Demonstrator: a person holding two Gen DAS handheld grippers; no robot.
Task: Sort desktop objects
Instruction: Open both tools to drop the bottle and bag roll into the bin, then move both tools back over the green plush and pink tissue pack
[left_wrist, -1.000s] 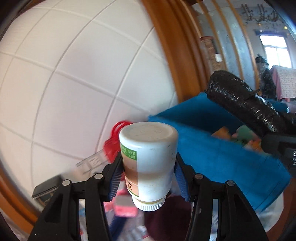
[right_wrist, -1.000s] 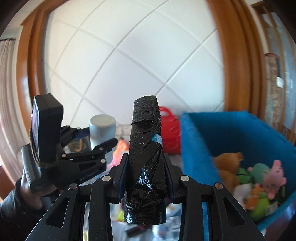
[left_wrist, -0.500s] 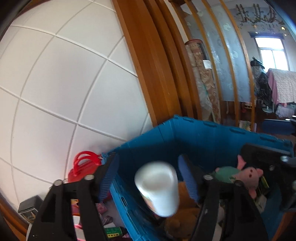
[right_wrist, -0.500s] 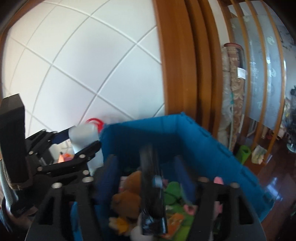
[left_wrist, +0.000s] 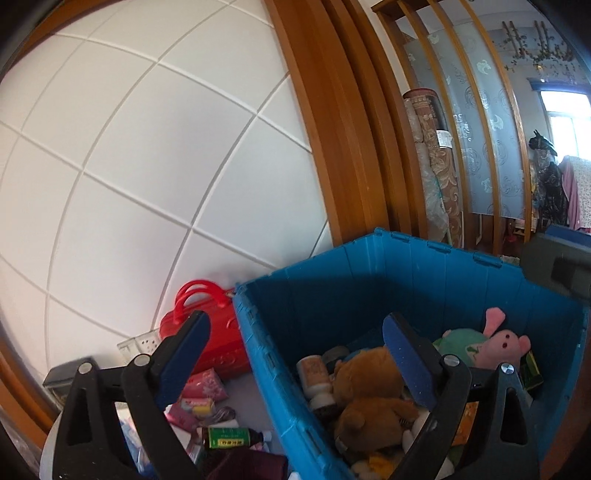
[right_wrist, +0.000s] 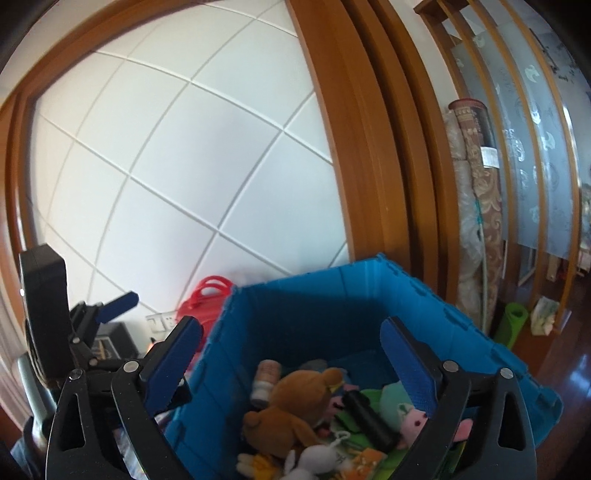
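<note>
Both tools hang over the blue bin (left_wrist: 369, 280), the left tool (left_wrist: 295, 363) and right tool (right_wrist: 291, 360) each with jaws that have just been opening, now spread wide with nothing between them. Inside the bin the white bottle (left_wrist: 314, 373) lies by the brown bear (left_wrist: 365, 376), and the black roll (right_wrist: 369, 413) rests among the plush toys. Left of the bin, packets (left_wrist: 205, 384), a green bottle (left_wrist: 229, 437) and a red bag (left_wrist: 218, 347) are, I'd say, yet to be sorted.

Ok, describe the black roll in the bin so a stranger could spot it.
Find the blue bin against the white wall. Among the soft toys, just right of the brown bear, lies the black roll. It is the only dark, smooth cylinder there; everything around it is plush and colourful.
</note>
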